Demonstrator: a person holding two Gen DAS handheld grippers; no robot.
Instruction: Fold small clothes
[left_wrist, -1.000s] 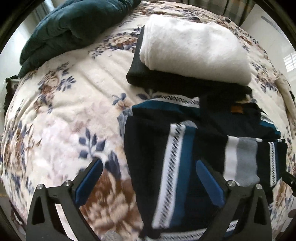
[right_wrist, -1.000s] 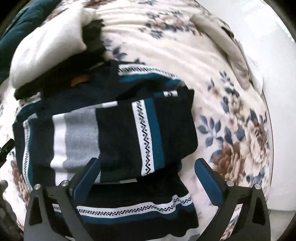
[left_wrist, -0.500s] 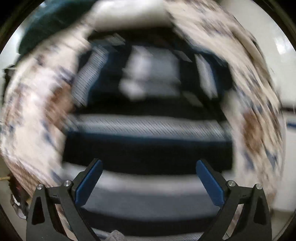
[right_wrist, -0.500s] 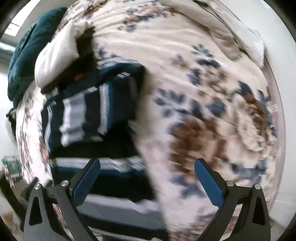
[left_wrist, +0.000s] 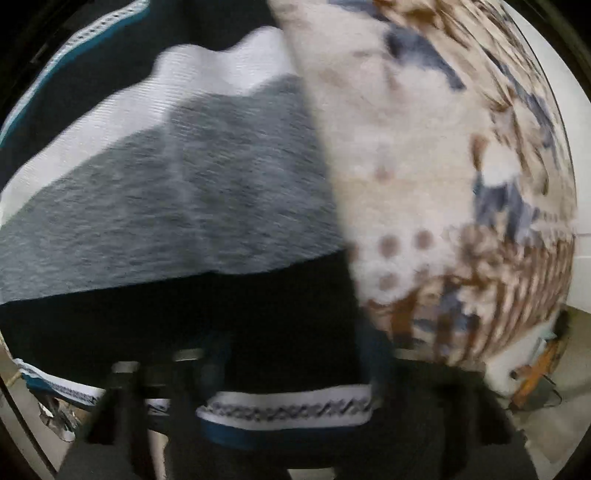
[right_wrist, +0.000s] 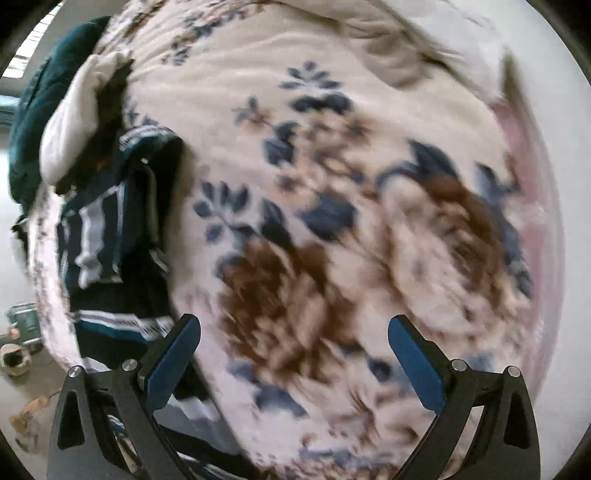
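Observation:
A dark striped sweater with grey, white and teal bands fills the left wrist view, very close and blurred. My left gripper sits low against its dark lower band, with cloth lying between the fingers; the fingers are dark and smeared, so I cannot tell their state. In the right wrist view the same sweater lies at the far left. My right gripper is open and empty above the floral blanket, to the right of the sweater.
A folded white towel on a black garment lies beyond the sweater. A dark green quilt is at the far left. The floor and small objects show past the bed's edge at lower left.
My left gripper has swung round and dropped down close onto the sweater's edge. My right gripper has swept right, off the sweater and over bare blanket, still open.

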